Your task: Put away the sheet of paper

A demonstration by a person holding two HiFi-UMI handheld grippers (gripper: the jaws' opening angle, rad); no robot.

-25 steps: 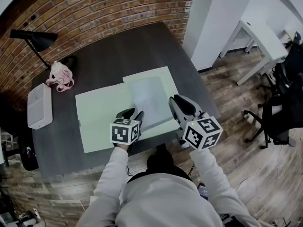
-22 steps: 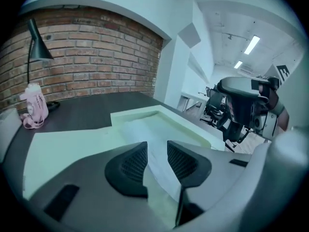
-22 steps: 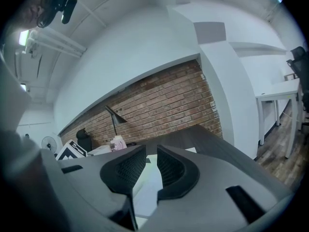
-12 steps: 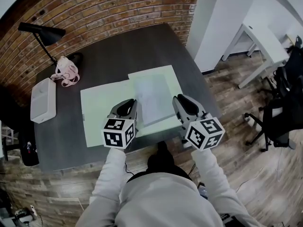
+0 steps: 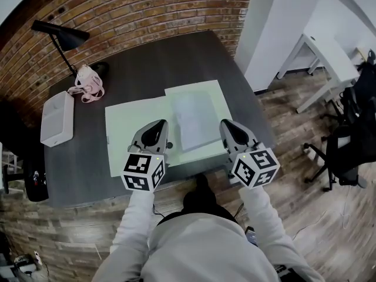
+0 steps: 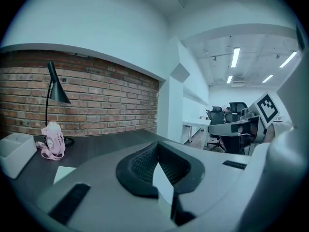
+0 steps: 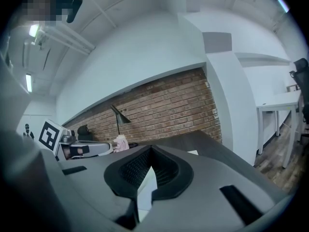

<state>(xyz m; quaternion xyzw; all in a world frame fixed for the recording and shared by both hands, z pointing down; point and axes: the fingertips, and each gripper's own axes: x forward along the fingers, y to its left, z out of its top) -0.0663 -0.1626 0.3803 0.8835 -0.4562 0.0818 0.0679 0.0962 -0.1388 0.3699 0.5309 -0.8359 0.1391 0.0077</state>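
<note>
A white sheet of paper [image 5: 194,117] lies on a small pale green folder [image 5: 202,93], which overlaps a larger pale green sheet [image 5: 132,134] on the dark table [image 5: 164,57]. My left gripper [image 5: 156,128] is at the small folder's near left edge. In the left gripper view its jaws [image 6: 158,161] are shut, with a thin pale sliver pinched between the pads. My right gripper [image 5: 228,128] is at the folder's near right edge. Its jaws [image 7: 150,161] are also together on a pale sliver. Which layer each gripper pinches is hidden under the fingers.
A black desk lamp [image 5: 61,34], a pink bag [image 5: 88,81] and a white box [image 5: 57,117] stand at the table's left. A brick wall runs behind. A white desk [image 5: 329,51] and an office chair [image 5: 352,134] are on the right.
The left gripper's jaws have gone from wide open to shut at the folder's near left edge. The right gripper has stayed at the right edge.
</note>
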